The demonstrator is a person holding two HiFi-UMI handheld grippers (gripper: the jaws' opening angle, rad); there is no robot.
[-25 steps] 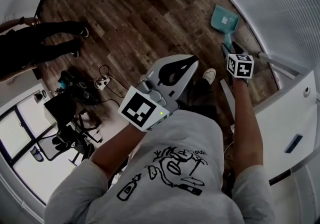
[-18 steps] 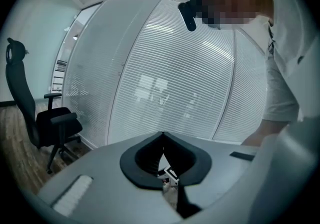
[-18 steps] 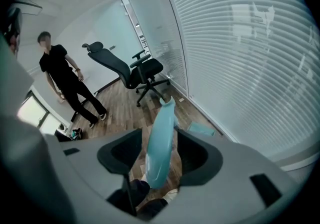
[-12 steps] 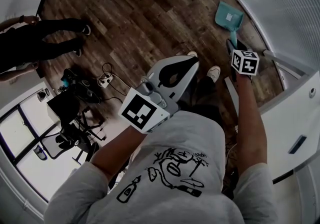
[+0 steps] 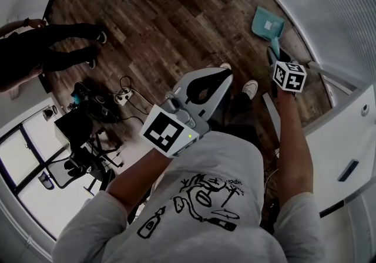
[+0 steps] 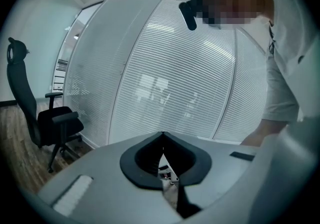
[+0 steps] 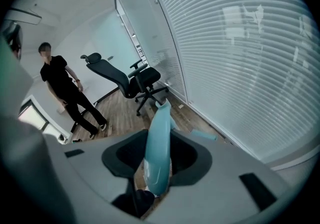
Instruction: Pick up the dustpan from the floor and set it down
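A teal dustpan [image 5: 267,23] lies on the wood floor by the glass wall, its handle pointing toward me. My right gripper [image 5: 274,54] reaches down onto that handle. In the right gripper view the teal handle [image 7: 159,153] runs up between the jaws of the right gripper [image 7: 160,135]; they are closing and the pads look to be touching both its sides. My left gripper [image 5: 225,71] hangs over the floor in front of me with nothing in it. In the left gripper view the left gripper [image 6: 162,134] has its tips together.
A person in black [image 5: 64,41] stands at the left, also seen as a person in black [image 7: 65,88]. A black office chair [image 7: 125,80] stands by the blind-covered glass wall [image 5: 329,3]. Cables and gear [image 5: 94,109] lie left of my feet. A white cabinet [image 5: 341,138] is at the right.
The right gripper has edged a little farther toward the dustpan along its handle. The left gripper has stayed where it was.
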